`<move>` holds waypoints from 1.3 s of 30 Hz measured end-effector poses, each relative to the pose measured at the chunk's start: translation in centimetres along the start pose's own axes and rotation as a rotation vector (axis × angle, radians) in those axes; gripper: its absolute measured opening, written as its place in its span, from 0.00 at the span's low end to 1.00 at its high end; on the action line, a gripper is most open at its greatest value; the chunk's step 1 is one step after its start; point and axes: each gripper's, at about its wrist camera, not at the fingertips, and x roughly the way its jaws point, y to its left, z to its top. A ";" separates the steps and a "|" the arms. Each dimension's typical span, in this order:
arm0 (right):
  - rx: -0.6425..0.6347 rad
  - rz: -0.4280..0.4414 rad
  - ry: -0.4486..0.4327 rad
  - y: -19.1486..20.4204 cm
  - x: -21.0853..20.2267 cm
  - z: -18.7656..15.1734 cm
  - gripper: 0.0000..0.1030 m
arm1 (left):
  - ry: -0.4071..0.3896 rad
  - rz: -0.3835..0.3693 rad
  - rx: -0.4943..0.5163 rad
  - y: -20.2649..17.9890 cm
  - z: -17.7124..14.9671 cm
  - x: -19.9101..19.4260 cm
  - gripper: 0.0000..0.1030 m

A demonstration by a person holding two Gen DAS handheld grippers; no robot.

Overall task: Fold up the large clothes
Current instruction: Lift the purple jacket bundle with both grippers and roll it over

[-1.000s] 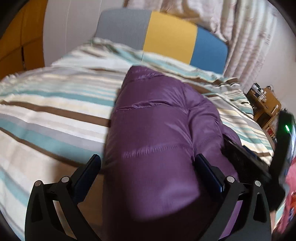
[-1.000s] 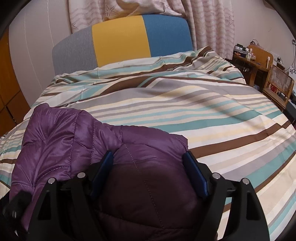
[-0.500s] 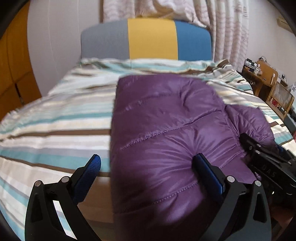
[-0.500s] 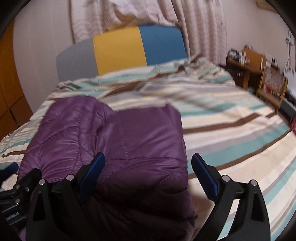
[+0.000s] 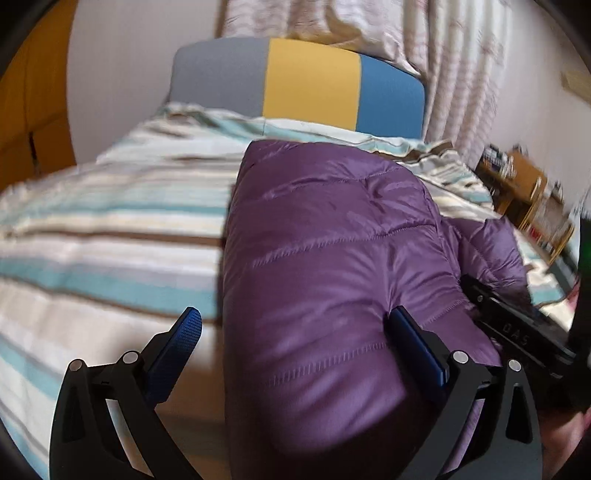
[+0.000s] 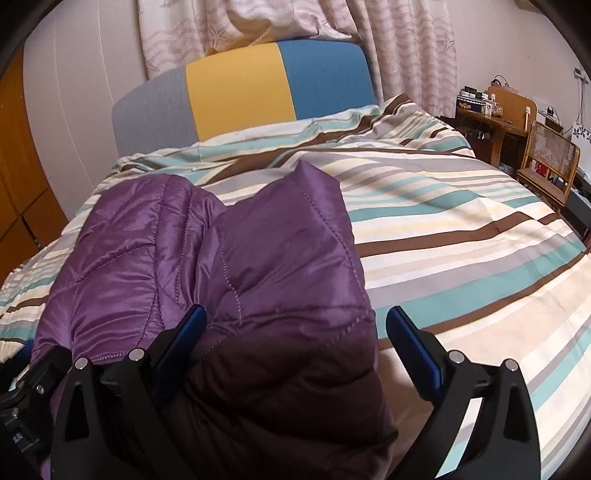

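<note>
While both grippers sit low at the near edge of the bed, the left gripper (image 5: 295, 332) has its jaws spread wide, with the folded purple puffer jacket (image 5: 332, 258) bulging up between them. Its right blue pad (image 5: 413, 343) presses against the jacket's side, while the left pad is out over the striped duvet (image 5: 92, 240), apart from the fabric, so it's released and not pinching anything. The right gripper (image 6: 295, 332) is pretty much the same deal: jaws wide apart, jacket (image 6: 258, 258) mounded between them, left finger touching the fabric and the right finger clear of it over the bedding (image 6: 461, 240). The near end of the jacket drops into shadow under both cameras, so how it lies down there is hard to tell.

From the left view, the black body of the right gripper (image 5: 517, 332) pokes in at the right edge, cut off by the frame. That whole view is smeared with blur.

Farther back, the jacket lies lengthwise on the duvet as a thick bundle with two lobes at its far end. Beyond it comes the grey, yellow and blue headboard (image 6: 243, 92), then patterned curtains (image 6: 258, 26). A wooden desk (image 6: 495, 114) and cane-backed chair (image 6: 550, 162) sit off to the right; the desk clutter is too small to make out.
</note>
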 end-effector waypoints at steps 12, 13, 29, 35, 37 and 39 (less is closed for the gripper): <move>0.028 0.090 0.036 -0.8 -3.3 -1.5 0.96 | 0.113 -0.169 -0.116 2.3 -0.6 -1.2 0.97; 0.022 0.096 0.042 -0.8 -3.6 -1.6 0.96 | 0.128 -0.193 -0.116 2.5 -0.6 -1.3 0.97; 0.233 0.356 0.199 -4.3 -2.7 -3.7 0.86 | 0.289 -0.408 -0.132 3.0 -2.1 0.0 0.97; 0.294 0.495 0.223 -4.8 -2.5 -3.7 0.68 | 0.242 -0.381 0.006 0.4 -1.8 -1.4 0.83; 0.310 0.538 0.206 -4.9 -3.1 -3.9 0.63 | 0.209 -0.373 0.046 -0.1 -1.8 -2.1 0.75; 0.336 0.574 0.186 -5.0 -3.8 -4.0 0.61 | 0.176 -0.361 0.091 -0.6 -1.6 -2.9 0.71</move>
